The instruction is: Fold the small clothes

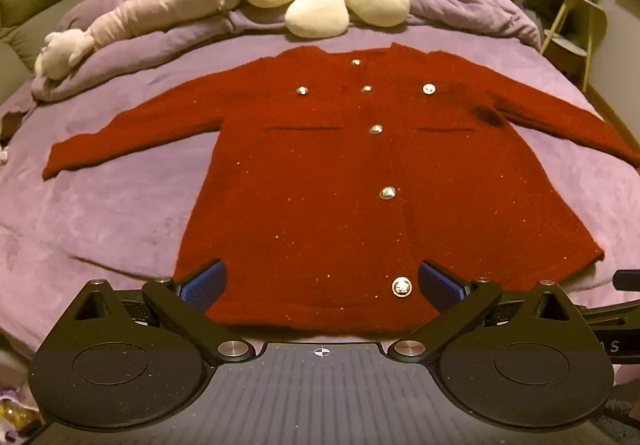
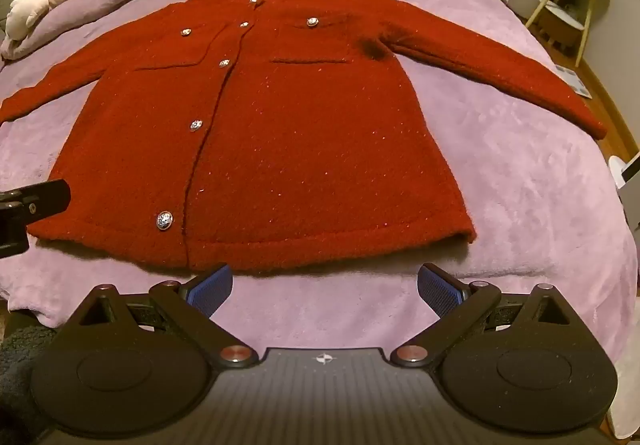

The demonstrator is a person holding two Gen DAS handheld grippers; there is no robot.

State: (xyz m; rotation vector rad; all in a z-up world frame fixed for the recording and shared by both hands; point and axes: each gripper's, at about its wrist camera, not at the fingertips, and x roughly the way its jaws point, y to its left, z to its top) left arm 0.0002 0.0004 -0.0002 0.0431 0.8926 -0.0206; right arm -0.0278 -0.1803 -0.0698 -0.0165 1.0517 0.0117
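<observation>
I see no containers here. My red cardigan (image 1: 320, 173) lies flat on the purple bed (image 1: 120, 205), buttoned, sleeves spread out to both sides, silver buttons (image 1: 387, 192) down its front. My left tool (image 1: 322, 285) hovers spread over the hem; my right tool (image 2: 324, 287) is spread just short of it.

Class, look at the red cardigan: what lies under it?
The red cardigan lies spread flat on a purple blanket, which shows all round it. The blanket directly beneath is covered, so anything there cannot be seen. Both grippers are open, holding nothing.
</observation>
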